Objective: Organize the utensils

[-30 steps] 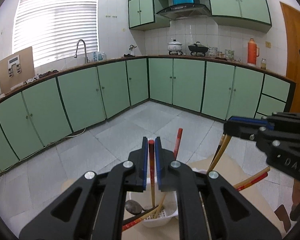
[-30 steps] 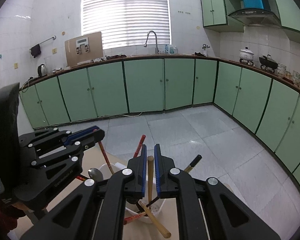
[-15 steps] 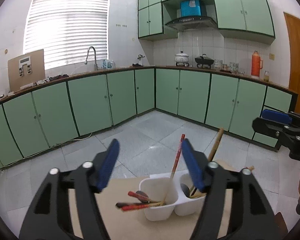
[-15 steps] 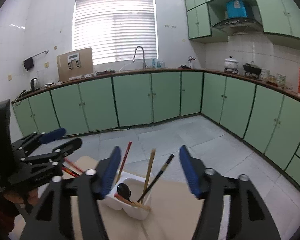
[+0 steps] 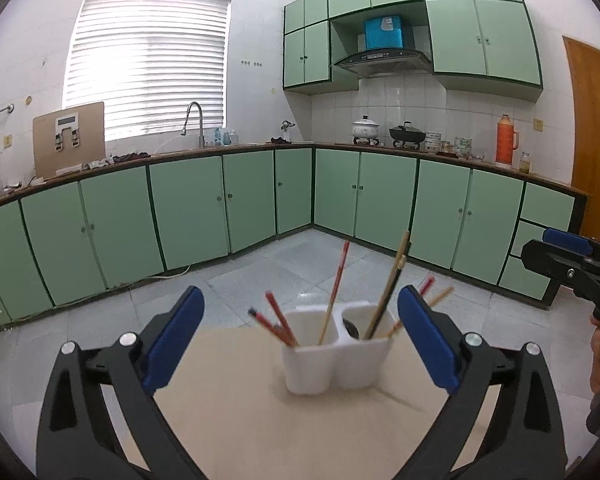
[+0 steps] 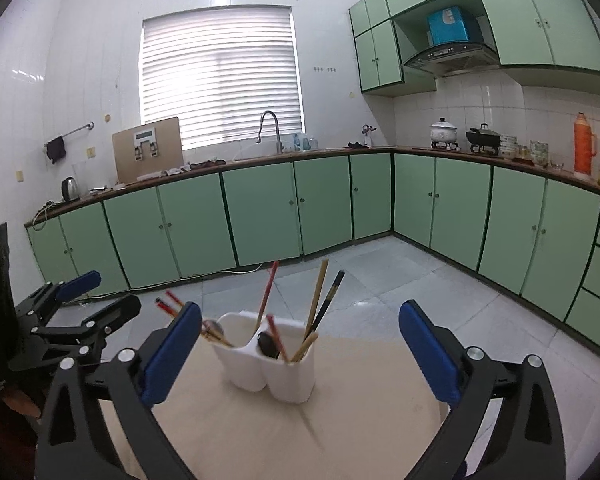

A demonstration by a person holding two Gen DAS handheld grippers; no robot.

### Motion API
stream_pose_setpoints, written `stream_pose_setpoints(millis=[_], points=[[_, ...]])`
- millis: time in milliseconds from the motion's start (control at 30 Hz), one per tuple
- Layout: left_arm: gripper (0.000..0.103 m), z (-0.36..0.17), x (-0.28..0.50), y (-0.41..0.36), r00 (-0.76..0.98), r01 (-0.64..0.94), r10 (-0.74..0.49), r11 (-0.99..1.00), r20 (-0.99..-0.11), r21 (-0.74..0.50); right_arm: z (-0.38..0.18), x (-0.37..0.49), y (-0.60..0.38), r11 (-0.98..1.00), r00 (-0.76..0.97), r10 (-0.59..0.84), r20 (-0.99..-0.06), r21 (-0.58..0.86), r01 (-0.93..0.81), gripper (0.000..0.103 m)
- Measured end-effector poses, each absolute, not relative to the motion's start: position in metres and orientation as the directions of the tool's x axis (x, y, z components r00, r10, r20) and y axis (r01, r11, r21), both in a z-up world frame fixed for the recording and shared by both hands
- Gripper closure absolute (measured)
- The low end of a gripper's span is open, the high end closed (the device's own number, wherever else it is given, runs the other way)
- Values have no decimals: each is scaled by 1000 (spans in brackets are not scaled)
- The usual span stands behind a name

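Observation:
A white two-compartment utensil holder stands on a beige table; it also shows in the right wrist view. Red chopsticks and a wooden chopstick stick up from it, with a dark spoon inside. My left gripper is open and empty, drawn back from the holder. My right gripper is open and empty, also back from it. Each gripper shows in the other's view, at the right edge and the left edge.
Green kitchen cabinets run along the far walls under a counter with a sink tap, pots and an orange thermos. A tiled floor lies beyond the table's far edge.
Both grippers were shut on chopsticks over the holder one second ago. They opened, left the chopsticks standing in the holder, and pulled back and away from it.

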State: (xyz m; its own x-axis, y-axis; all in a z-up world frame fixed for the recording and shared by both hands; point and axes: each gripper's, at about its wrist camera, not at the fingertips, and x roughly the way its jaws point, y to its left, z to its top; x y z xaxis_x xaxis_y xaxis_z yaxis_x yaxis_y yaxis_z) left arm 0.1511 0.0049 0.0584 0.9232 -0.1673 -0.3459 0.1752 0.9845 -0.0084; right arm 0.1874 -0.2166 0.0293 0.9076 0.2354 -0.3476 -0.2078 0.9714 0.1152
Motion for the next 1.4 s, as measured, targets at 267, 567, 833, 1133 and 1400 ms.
stream_pose_setpoints(millis=[267, 567, 833, 1133, 1400], points=[[5, 50, 104, 14, 924, 146, -143, 989, -355, -18, 20, 150, -215, 980, 914, 194, -356, 110, -165, 6], [5, 54, 62, 21, 925, 134, -140, 990, -352, -41, 10, 108, -192, 980, 913, 197, -358, 61, -187, 6], [5, 52, 30, 28, 923, 120, -126, 992, -363, -39, 11, 82, -185, 978, 907, 207, -366, 78, -192, 6], [5, 55, 6, 27, 930, 116, -114, 993, -350, -15, 9, 60, -173, 981, 913, 194, -359, 48, -190, 6], [5, 57, -4, 26, 932, 124, -123, 992, -340, -17, 10, 50, -167, 979, 914, 203, -352, 47, -200, 6]])
